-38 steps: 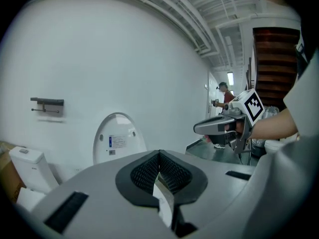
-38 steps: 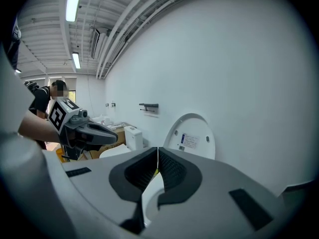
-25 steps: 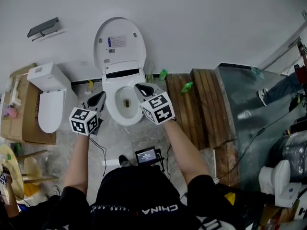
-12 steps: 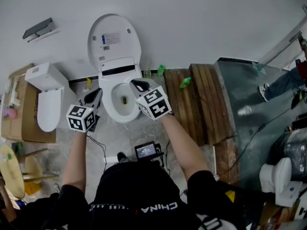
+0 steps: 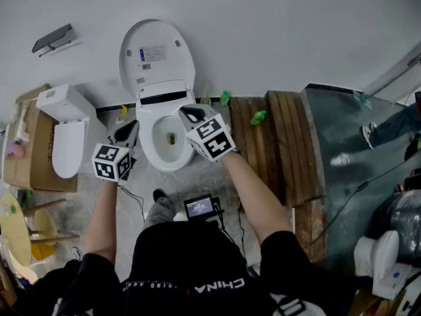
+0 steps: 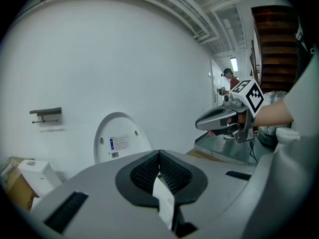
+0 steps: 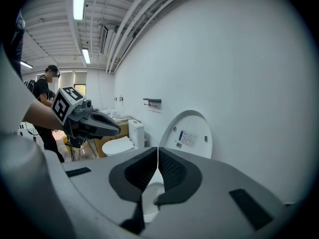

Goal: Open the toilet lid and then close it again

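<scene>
I see a 2nd white toilet [image 5: 66, 133] at the floor's L edge, lid down, w/ a brown box [image 5: 26, 160] right beside it. A grey shelf [image 5: 54, 38] is up on the wall. Wood boards [image 5: 279, 143] lie on the floor's R side. A green bottle [image 5: 257, 117] lies on them by the wall. A small screen [image 5: 200, 208] sits on the floor near me.

grey floor [image 5: 200, 182] bears toilet [image 5: 150, 149], wooden planks [image 5: 276, 143], cardboard [image 5: 39, 173].

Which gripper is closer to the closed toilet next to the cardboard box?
Left. The left gripper hovers between the closed toilet and the open toilet; the right gripper is over that bowl's far side.
</scene>
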The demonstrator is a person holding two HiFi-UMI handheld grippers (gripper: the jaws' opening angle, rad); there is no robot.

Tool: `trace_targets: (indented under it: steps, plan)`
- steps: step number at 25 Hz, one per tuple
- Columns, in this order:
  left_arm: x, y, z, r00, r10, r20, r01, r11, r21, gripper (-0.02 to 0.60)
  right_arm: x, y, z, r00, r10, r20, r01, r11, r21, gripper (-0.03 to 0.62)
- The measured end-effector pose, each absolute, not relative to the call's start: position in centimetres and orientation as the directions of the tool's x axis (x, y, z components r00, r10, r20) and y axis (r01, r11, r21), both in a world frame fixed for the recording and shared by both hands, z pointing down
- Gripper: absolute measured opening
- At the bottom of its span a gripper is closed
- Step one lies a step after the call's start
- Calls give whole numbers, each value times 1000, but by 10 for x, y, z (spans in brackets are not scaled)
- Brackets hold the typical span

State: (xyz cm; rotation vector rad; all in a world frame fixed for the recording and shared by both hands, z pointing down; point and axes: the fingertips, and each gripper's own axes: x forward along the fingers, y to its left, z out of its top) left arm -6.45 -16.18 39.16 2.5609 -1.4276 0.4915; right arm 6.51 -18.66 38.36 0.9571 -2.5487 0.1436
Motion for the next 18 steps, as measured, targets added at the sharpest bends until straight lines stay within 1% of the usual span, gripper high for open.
trace_targets:
  steps: [10, 14, 18]
  plan:
    - [-93, -256, 405, 523, -771, 363, -826, -564, -7, 9, 38, -272, 392, -644, -632, 431, -680, 731, 57, 17]
    - [-113, -312, 405, 542, -759, 362, -811, -585, -12, 9, 19, -326, 390, -606, -665, 436, -717, 694, 62, 17]
    - [-135, -363, 396, 594, -732, 333, -775, -632, -5, 9, -4, -378, 388, -554, -700, 450, -762, 644, 64, 17]
